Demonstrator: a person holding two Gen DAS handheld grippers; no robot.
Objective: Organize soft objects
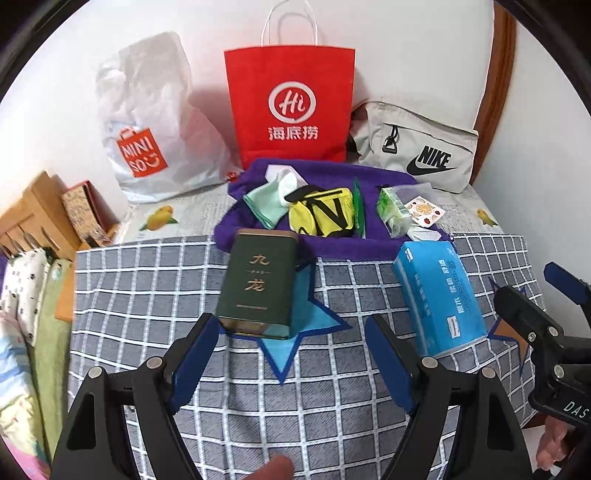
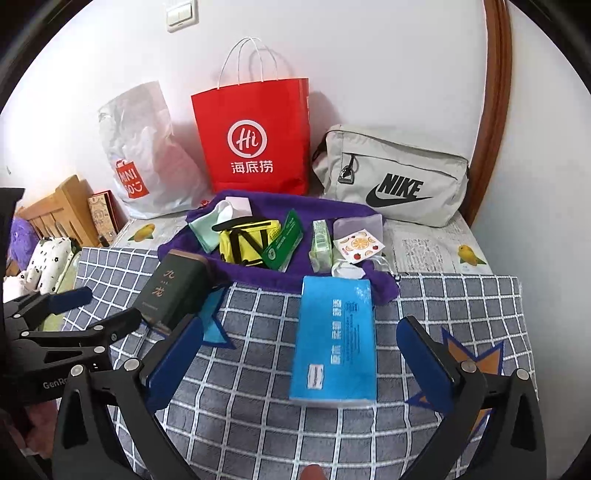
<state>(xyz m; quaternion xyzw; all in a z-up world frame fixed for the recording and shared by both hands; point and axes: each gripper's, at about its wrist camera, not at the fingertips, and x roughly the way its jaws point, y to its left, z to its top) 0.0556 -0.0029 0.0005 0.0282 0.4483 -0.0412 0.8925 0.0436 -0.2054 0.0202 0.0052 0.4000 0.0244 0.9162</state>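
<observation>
While both grippers gape empty, the soft blue plastic-wrapped tissue pack [image 2: 334, 338] lies lengthwise just ahead of the right gripper [image 2: 301, 369] (the nearer one).

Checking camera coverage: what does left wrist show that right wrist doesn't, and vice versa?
Left wrist only: the open left gripper head-on, nothing between its fingers.

Right wrist only: a wall switch above the bags, and the open right gripper head-on, with the tissue pack lying between its fingers, untouched.

Both: green tin, tissue pack, purple cloth with its small items, Miniso bag, red bag, Nike bag, checked cloth. Each view also catches the other gripper at its edge.
</observation>
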